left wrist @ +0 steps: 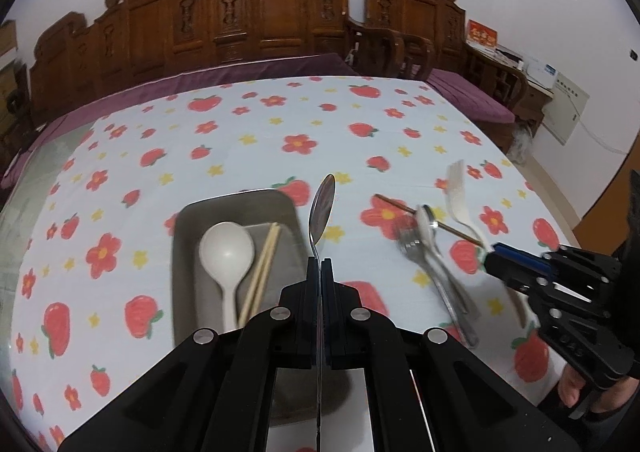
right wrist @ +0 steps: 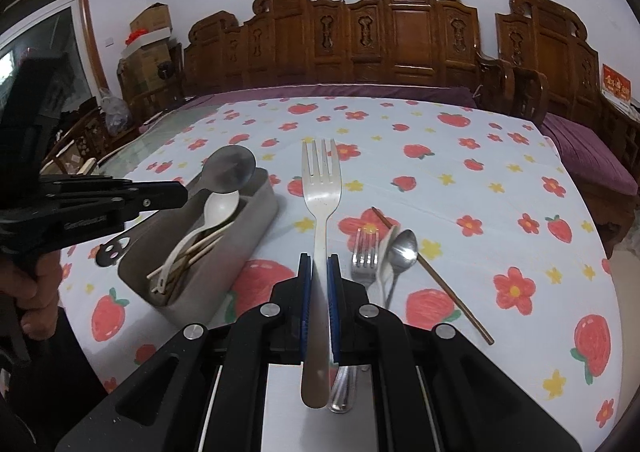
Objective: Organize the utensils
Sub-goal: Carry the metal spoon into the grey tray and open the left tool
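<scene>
My left gripper [left wrist: 320, 261] is shut on a metal spoon [left wrist: 322, 208], held edge-on above the right rim of a grey metal tray [left wrist: 286, 208]. In that tray lie a white plastic spoon [left wrist: 227, 248] and pale chopsticks [left wrist: 262, 270]. My right gripper [right wrist: 319, 257] is shut on a white fork [right wrist: 321, 188], lifted clear of the cloth. On the table to the right lie a metal fork [right wrist: 365, 248], a small metal spoon [right wrist: 403, 248], a white utensil between them, and a brown chopstick [right wrist: 434, 276]. From the right wrist the left gripper [right wrist: 182, 194] holds the metal spoon [right wrist: 232, 169] over the tray [right wrist: 256, 228].
A tablecloth with strawberries and flowers [right wrist: 460, 180] covers the table. A carved wooden bench [right wrist: 400, 36] with purple cushions runs along the far side. A small black keyring-like object [right wrist: 114, 248] lies left of the tray. A hand [right wrist: 36, 284] grips the left tool.
</scene>
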